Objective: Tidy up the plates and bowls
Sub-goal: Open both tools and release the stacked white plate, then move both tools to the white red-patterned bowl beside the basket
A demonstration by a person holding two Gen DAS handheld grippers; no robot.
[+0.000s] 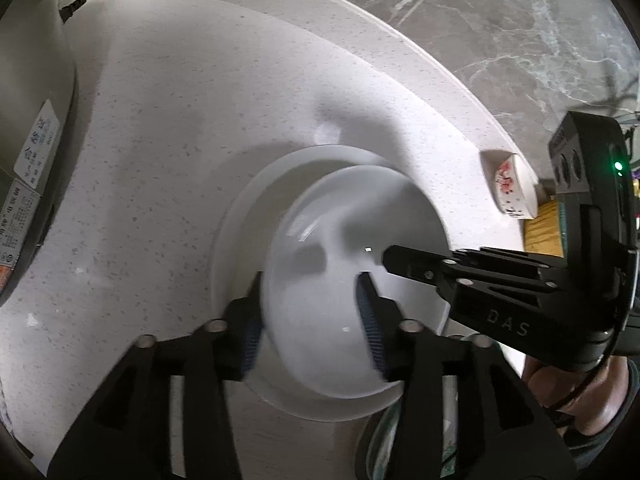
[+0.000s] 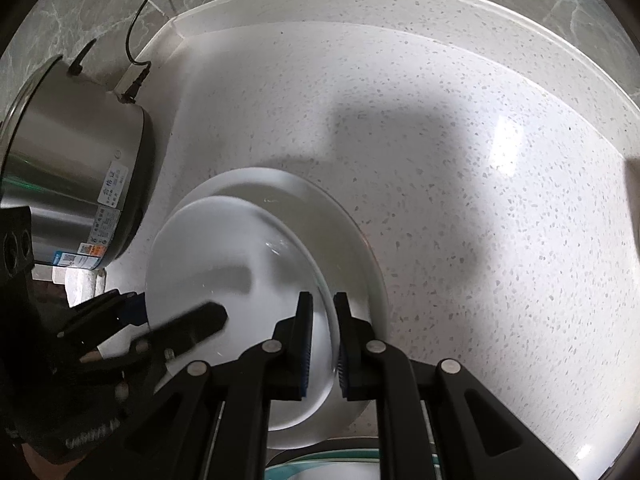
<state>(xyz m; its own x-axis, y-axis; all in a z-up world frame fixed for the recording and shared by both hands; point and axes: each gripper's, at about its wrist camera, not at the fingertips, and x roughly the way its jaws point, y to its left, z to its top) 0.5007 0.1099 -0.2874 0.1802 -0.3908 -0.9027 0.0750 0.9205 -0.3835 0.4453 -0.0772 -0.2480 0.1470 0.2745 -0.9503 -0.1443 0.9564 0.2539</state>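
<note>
Black left gripper (image 1: 316, 320) is straddling the white bowl's (image 1: 320, 264) near rim, jaws released, while the right gripper (image 2: 322, 340) is clenching its right rim — bowl sitting on the plate (image 1: 248, 208). Next: right jaws letting go.

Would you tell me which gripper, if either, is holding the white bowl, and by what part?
The right gripper is shut on the white bowl's rim. The left gripper straddles the opposite rim with jaws open, pads not pressing.

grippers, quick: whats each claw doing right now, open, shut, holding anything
Left claw: open, fingers either side of the white bowl's rim, not pressing it.
Right claw: shut on the white bowl's far rim, over the plate.
</note>
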